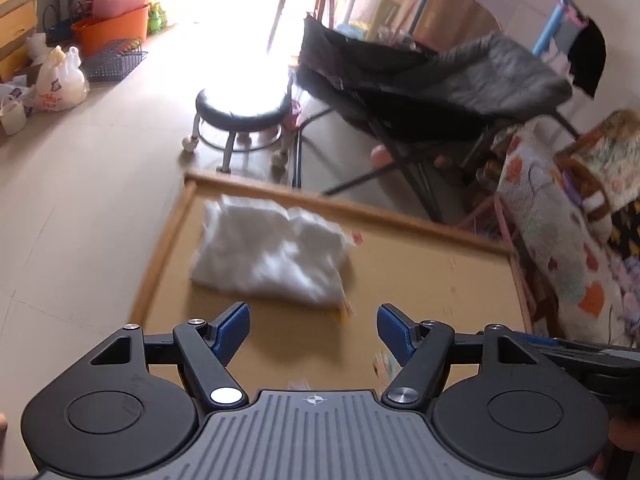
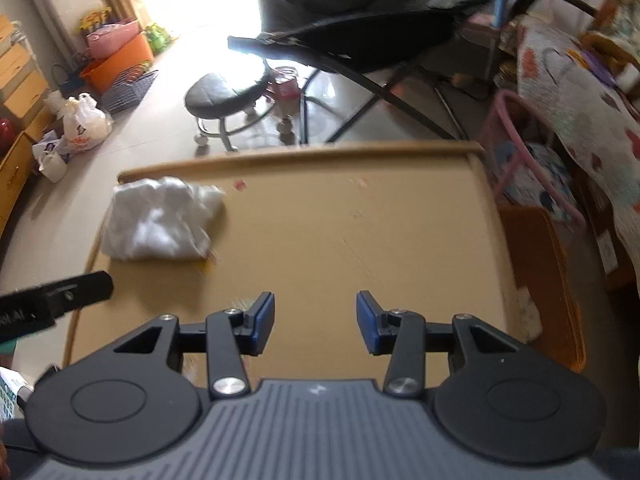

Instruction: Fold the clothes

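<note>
The left gripper (image 1: 313,330) hangs over the near part of the table (image 1: 420,280) with its two blue-padded fingers spread apart and nothing between them. The right gripper (image 2: 315,322) is likewise parted and empty above bare tabletop (image 2: 360,240). One white garment (image 1: 272,252) lies in a loosely folded bundle on the table, clear of both grippers; in the left wrist view it sits just ahead of the fingers, towards the far left corner, while in the right wrist view the same garment (image 2: 160,220) lies well off to the left by the far rim. Only the right wrist view shows the black body of the other gripper (image 2: 60,300) entering at the left edge. Both views are blurred. On the floor beyond the table stand one round stool (image 1: 244,112), one dark folding chair (image 1: 420,80), one orange tub (image 1: 112,30) and one white plastic bag (image 1: 60,84).
</note>
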Motion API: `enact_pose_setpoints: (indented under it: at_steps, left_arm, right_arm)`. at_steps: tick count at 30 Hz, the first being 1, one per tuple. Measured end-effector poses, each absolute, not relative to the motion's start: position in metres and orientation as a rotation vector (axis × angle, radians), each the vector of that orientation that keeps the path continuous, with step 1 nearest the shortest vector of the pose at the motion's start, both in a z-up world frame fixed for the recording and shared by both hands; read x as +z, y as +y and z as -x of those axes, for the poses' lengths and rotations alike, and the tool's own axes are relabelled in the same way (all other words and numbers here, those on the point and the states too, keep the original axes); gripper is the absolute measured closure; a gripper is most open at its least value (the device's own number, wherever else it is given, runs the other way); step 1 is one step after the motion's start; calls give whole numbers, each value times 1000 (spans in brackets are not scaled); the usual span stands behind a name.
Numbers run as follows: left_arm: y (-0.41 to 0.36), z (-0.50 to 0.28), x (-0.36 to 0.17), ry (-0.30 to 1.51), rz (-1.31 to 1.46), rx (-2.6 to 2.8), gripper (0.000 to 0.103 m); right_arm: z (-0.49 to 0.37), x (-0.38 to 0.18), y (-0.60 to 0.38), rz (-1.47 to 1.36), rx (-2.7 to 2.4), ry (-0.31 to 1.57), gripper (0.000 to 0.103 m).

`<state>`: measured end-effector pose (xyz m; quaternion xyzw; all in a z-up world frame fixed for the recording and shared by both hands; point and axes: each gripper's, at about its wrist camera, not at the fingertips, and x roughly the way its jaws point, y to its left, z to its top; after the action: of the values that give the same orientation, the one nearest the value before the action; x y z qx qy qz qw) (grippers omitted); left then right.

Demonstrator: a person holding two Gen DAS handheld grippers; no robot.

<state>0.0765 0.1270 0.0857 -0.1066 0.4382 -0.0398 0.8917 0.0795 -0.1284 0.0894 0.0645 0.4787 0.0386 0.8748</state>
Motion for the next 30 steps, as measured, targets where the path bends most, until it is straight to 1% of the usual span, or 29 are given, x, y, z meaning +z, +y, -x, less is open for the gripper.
enact_pose_setpoints:
  at_steps: [8,15,22,30]
  left_arm:
    - [72,-28,50,929,144,-98,32]
    - [52,-13,27,895,69,-49,31]
    - [48,-21,15,871,-32,10,31]
    - [51,-44,4,860,-49,27,31]
  right_arm:
    - [-34,62,-162,-158,-15,1025,58]
    - [-18,47,-169,-140,-47,1004,57]
    - [-17,36,-168,-110,-51,987,55]
    - [-31,25,-162,-73,-48,933,54]
